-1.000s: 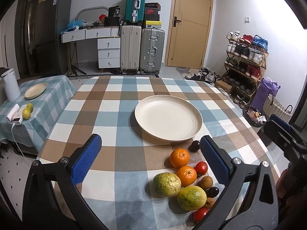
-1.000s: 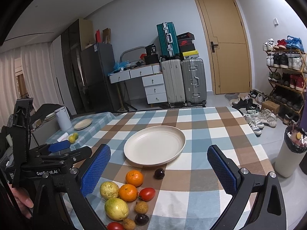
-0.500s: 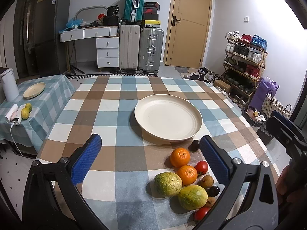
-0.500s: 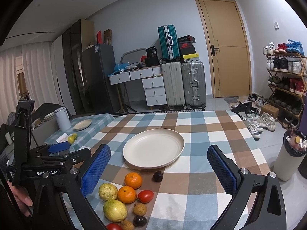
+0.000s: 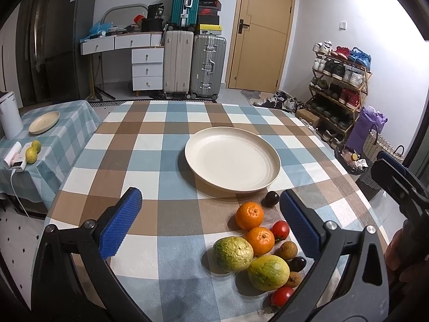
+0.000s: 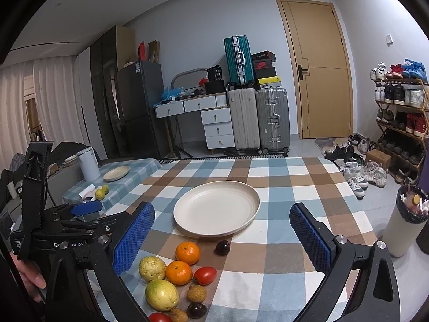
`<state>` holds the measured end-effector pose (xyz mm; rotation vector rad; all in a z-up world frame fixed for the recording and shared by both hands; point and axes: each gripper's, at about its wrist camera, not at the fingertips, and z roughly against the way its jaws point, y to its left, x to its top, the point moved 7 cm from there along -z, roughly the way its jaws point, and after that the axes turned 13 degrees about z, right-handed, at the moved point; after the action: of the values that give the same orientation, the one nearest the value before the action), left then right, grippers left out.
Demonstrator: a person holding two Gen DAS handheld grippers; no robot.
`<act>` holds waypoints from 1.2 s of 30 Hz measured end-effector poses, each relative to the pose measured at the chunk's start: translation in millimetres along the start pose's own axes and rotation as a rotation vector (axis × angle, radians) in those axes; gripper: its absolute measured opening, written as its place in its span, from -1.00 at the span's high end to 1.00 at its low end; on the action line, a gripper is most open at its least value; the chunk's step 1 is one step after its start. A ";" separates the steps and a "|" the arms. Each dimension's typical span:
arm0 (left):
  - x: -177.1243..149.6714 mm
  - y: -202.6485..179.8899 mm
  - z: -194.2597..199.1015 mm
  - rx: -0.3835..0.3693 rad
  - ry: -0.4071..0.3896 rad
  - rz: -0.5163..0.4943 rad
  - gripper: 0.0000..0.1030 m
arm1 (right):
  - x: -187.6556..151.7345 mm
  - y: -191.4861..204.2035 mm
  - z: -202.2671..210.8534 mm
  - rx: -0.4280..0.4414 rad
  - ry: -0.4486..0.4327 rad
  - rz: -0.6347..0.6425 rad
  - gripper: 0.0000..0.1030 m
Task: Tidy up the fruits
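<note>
An empty cream plate (image 5: pixel 232 158) (image 6: pixel 216 208) sits mid-table on the checked cloth. In front of it lies a cluster of fruit: two oranges (image 5: pixel 249 215) (image 6: pixel 187 252), two green guavas (image 5: pixel 232 249) (image 6: pixel 161 294), red tomatoes (image 5: pixel 280 230) (image 6: pixel 205 275), brown longans (image 5: pixel 286 250) and dark plums (image 5: pixel 270 198) (image 6: pixel 222 247). My left gripper (image 5: pixel 210 221) is open and empty, above the table left of the fruit. My right gripper (image 6: pixel 221 237) is open and empty, above the fruit's right side.
A side table (image 5: pixel 61 134) on the left holds a small plate (image 5: pixel 44 122), two limes (image 5: pixel 33 151) and a white kettle (image 6: pixel 88 167). A trash bin (image 6: pixel 402 222) stands by the table's right edge. Suitcases and a shoe rack stand behind.
Both views have shifted slightly; the fruit cluster sits a little lower in the right wrist view. Both grippers stay open and empty.
</note>
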<state>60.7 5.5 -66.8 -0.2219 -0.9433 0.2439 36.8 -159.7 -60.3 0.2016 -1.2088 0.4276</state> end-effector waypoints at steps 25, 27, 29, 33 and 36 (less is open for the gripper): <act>-42.3 26.9 -50.0 -0.118 0.232 0.145 -0.99 | -16.8 0.9 -18.1 0.027 0.043 -0.036 -0.99; -46.6 29.8 -55.1 -0.147 0.256 0.159 -0.99 | -18.8 1.0 -21.0 0.030 0.049 -0.039 -0.99; -51.1 32.0 -59.4 -0.179 0.284 0.173 -0.99 | -21.1 0.9 -24.2 0.035 0.054 -0.040 -0.99; -60.8 32.9 -69.9 -0.234 0.333 0.193 -0.93 | -26.4 0.4 -31.6 0.042 0.066 -0.046 -0.99; -66.6 31.8 -76.4 -0.274 0.369 0.204 -0.83 | -29.8 0.2 -35.2 0.046 0.076 -0.050 -0.99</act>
<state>82.2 9.4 -170.8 -0.5968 -0.5837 0.2505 58.4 -152.6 -100.4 0.2526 -1.1175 0.4162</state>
